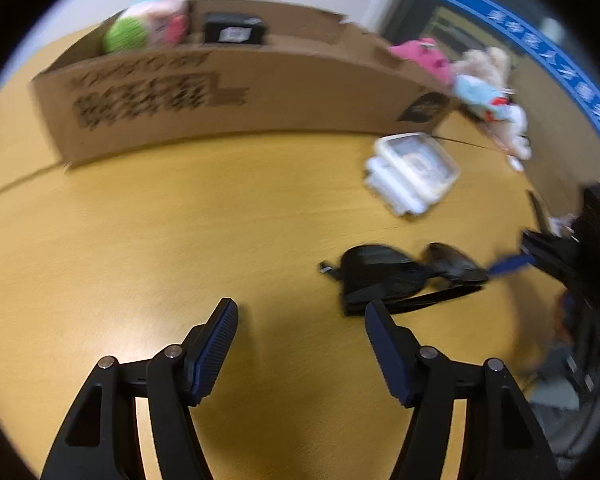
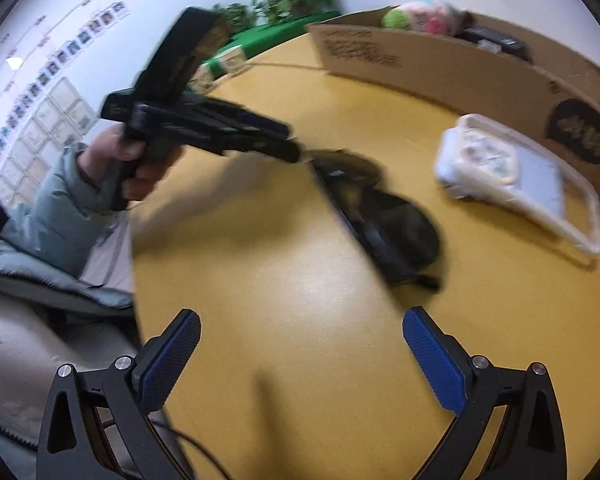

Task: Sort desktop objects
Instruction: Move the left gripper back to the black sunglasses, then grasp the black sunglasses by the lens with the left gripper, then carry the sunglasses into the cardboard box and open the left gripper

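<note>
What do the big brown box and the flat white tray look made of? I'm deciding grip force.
The big brown box looks like matte corrugated cardboard: printed black text, a torn top edge. The flat white tray seems thin, slightly glossy plastic with a raised rim, though blur leaves this uncertain.

Bare worktop (image 1: 180,240) between and directly ahead of left jaws. Sunglasses (image 1: 400,276) just ahead-right, close to right finger tip. White container (image 1: 414,170) farther ahead-right. Cardboard box (image 1: 236,96) walls off far side. Right jaws: sunglasses ahead, left gripper (image 2: 296,148) ahead-left.
</note>
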`<state>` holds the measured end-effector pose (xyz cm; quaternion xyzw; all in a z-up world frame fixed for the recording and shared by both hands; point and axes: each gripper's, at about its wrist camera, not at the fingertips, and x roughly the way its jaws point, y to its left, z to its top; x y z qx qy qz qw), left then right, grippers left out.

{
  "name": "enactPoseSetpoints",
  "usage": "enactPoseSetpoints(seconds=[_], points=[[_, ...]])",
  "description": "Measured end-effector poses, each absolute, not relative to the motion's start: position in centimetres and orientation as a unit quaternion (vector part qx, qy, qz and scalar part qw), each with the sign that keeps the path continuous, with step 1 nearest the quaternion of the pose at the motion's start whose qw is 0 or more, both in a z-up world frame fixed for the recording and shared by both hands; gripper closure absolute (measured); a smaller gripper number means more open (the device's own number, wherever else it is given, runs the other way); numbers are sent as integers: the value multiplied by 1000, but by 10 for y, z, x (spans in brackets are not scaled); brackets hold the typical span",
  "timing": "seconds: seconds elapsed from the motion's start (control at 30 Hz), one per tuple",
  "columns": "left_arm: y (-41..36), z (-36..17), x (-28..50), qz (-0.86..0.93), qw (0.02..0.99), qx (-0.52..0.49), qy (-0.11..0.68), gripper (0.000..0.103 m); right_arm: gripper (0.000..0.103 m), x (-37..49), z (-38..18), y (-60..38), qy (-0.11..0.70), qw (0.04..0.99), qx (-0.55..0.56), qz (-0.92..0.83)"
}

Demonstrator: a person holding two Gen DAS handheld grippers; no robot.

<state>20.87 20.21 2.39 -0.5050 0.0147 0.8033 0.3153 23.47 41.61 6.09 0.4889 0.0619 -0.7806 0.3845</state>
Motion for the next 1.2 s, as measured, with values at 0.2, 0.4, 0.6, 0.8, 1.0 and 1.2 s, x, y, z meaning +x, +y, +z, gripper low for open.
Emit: enactPoseSetpoints(seconds=[0.2, 0.4, 0.6, 0.8, 1.0, 1.2], points=[[230, 23, 197, 762, 400, -505, 71, 36, 6, 205, 54, 419, 66, 337, 494, -799], [237, 13, 192, 747, 397, -530, 61, 59, 39, 194, 47, 416, 50, 327, 503, -798], [241, 13, 191, 751, 386, -534, 45, 72, 54, 191, 50, 423, 34, 325, 501, -801], [235, 22, 195, 756, 391, -524, 21, 81, 54, 194, 56, 428, 23, 333, 501, -798], [234, 47, 200, 772, 391, -501, 23, 81, 54, 189, 80, 420, 51, 351, 487, -798], [225, 93, 188, 795, 393, -462, 25, 81, 54, 170, 123, 413, 95, 370, 465, -798]])
